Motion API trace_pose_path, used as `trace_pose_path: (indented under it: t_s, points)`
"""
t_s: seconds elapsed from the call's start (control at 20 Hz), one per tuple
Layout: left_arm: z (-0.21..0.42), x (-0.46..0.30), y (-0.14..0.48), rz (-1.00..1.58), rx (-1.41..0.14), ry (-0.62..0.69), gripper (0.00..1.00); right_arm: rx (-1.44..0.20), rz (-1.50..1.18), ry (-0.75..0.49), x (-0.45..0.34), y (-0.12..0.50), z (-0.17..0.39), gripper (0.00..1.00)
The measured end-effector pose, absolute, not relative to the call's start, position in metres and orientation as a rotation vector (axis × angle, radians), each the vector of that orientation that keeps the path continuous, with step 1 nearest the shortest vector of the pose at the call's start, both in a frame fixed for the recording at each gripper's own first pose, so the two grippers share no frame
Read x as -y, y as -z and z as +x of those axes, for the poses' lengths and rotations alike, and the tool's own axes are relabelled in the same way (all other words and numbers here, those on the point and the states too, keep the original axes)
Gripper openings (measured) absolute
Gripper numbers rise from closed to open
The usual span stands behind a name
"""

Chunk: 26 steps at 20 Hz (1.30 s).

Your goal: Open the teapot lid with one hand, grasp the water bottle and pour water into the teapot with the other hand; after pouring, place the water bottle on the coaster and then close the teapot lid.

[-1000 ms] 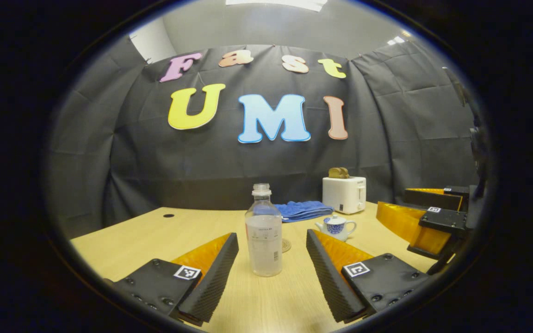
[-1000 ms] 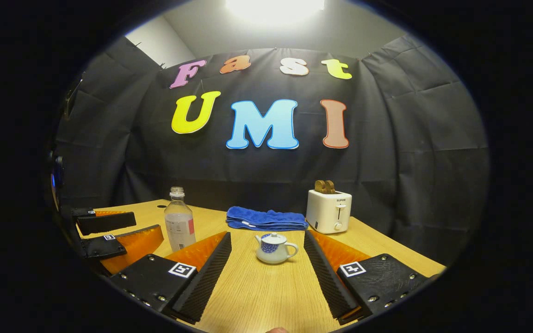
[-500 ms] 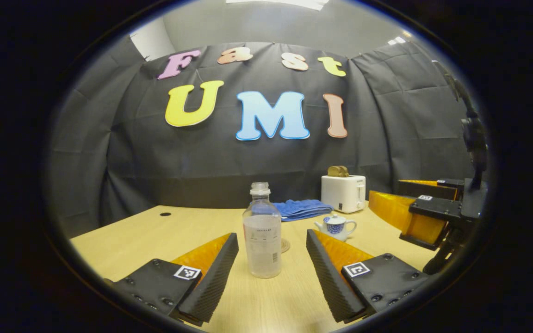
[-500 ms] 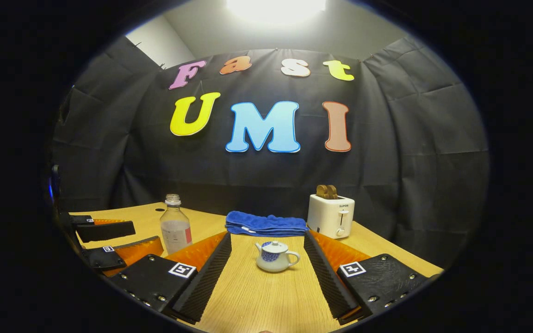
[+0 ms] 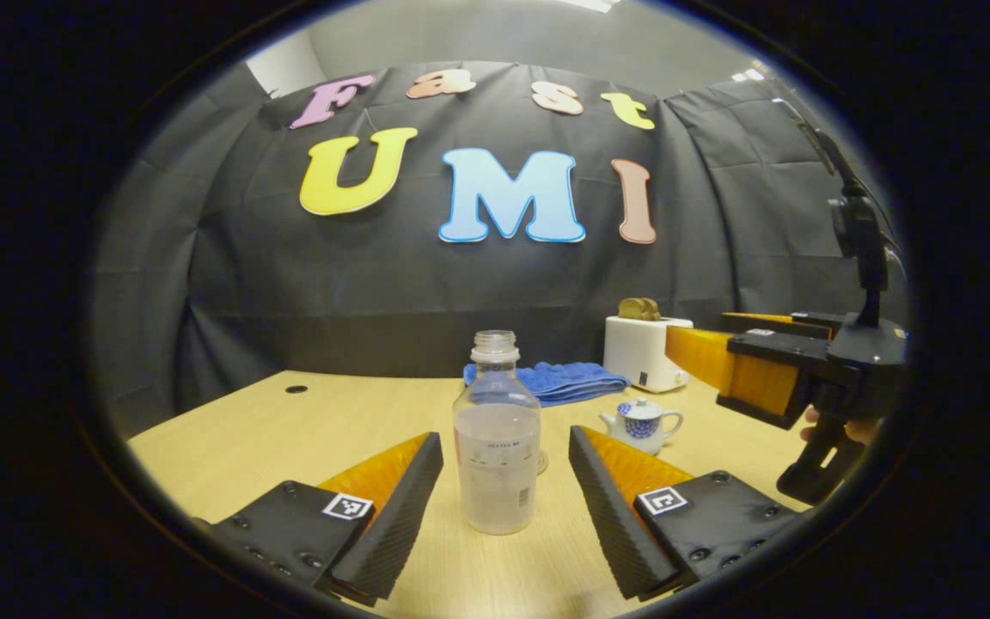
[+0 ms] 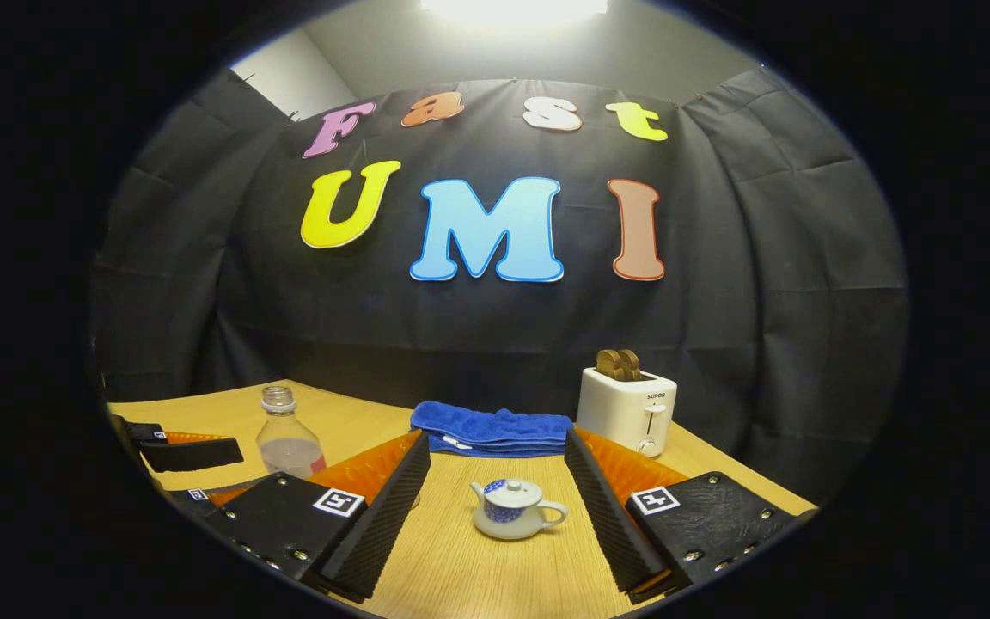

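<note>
1 bottle (image 5: 496, 434), 1 teapot (image 6: 513, 508), 1 toaster (image 6: 628, 410), 1 towel (image 6: 493, 428)

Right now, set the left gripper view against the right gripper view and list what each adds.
Left gripper view adds a dark hole in the light wooden table and a hand. Right gripper view adds the front lever of the white toaster. Shared: clear plastic water bottle, white-and-blue ceramic teapot, lid on, folded blue towel.
</note>
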<state>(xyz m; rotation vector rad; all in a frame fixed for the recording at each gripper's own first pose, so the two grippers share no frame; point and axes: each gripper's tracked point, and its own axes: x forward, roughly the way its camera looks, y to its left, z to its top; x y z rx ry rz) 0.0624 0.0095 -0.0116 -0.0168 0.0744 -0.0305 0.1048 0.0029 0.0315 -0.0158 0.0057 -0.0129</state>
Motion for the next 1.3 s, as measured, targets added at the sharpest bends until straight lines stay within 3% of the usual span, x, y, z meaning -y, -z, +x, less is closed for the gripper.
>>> trace_pose_path:
  t_s: [0.55,0.85,0.95,1.2,1.3]
  points:
    - [0.101,-0.011,0.033,-0.037,-0.14,0.061,1.0,-0.117,0.01,0.071,0.007,0.013,0.192,0.92]
    - [0.114,-0.014,0.04,-0.035,-0.152,0.082,1.0,-0.19,0.017,0.067,0.004,0.053,0.211,0.77]
    - [0.116,-0.016,0.04,-0.039,-0.148,0.087,1.0,-0.205,0.031,0.074,0.005,0.061,0.215,0.65]
    - [0.121,-0.016,0.045,-0.054,-0.144,0.099,1.0,-0.23,0.053,0.091,0.011,0.076,0.222,0.65]
    - [0.123,-0.018,0.049,-0.066,-0.148,0.097,1.0,-0.228,0.062,0.095,0.014,0.072,0.223,0.41]
